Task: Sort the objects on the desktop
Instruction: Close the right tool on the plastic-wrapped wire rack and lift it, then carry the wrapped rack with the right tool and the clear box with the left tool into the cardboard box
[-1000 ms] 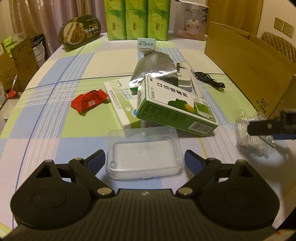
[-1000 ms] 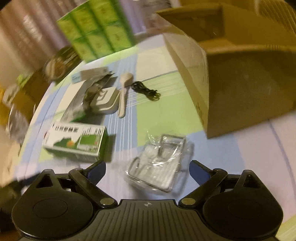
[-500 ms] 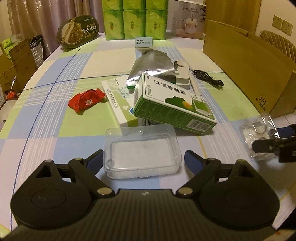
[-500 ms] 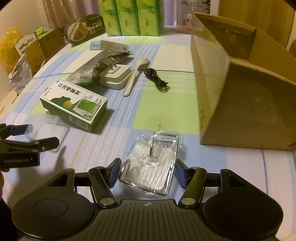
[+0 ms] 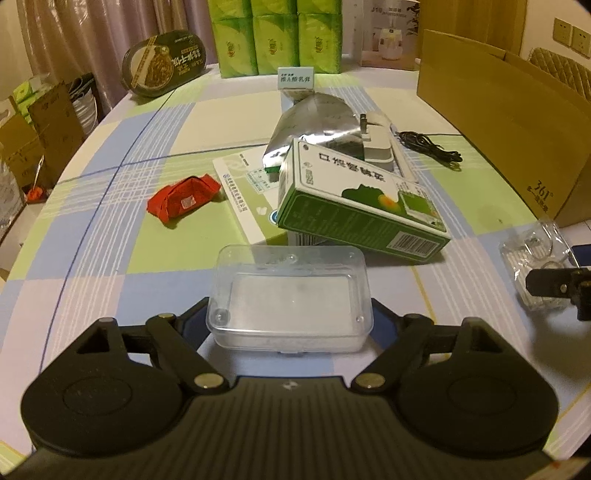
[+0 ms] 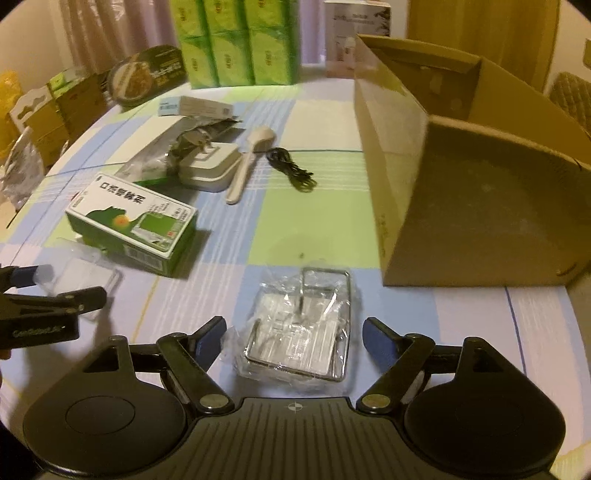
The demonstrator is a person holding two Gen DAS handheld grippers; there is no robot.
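A clear plastic box [image 5: 291, 295] lies on the checked tablecloth between the fingers of my left gripper [image 5: 288, 321]. The jaws are closing and the pads sit against the box's two short sides. From the right wrist view the same gripper [image 6: 59, 286] shows at the left edge, clamped around the clear box [image 6: 88, 275]. A wire rack in a clear wrapper [image 6: 299, 325] lies flat between the fingers of my right gripper [image 6: 293, 332]. Those jaws are opening, with a gap on each side of the packet. The left wrist view shows the wrapped rack [image 5: 532, 266] at its right edge.
A big open cardboard box [image 6: 480, 184] stands at the right. Mid-table lie a green medicine box [image 5: 354, 206], a flat white box [image 5: 243, 192], a red packet [image 5: 183, 197], a silver pouch [image 5: 314, 125], a white charger [image 5: 376, 147], a black cable [image 5: 432, 146] and a spoon [image 6: 243, 166]. Green tissue packs [image 5: 273, 33] line the far edge.
My left jaws have narrowed onto the clear box. The right gripper rolled level, drew in close around the wrapped rack, then widened again; the rack stayed on the table.
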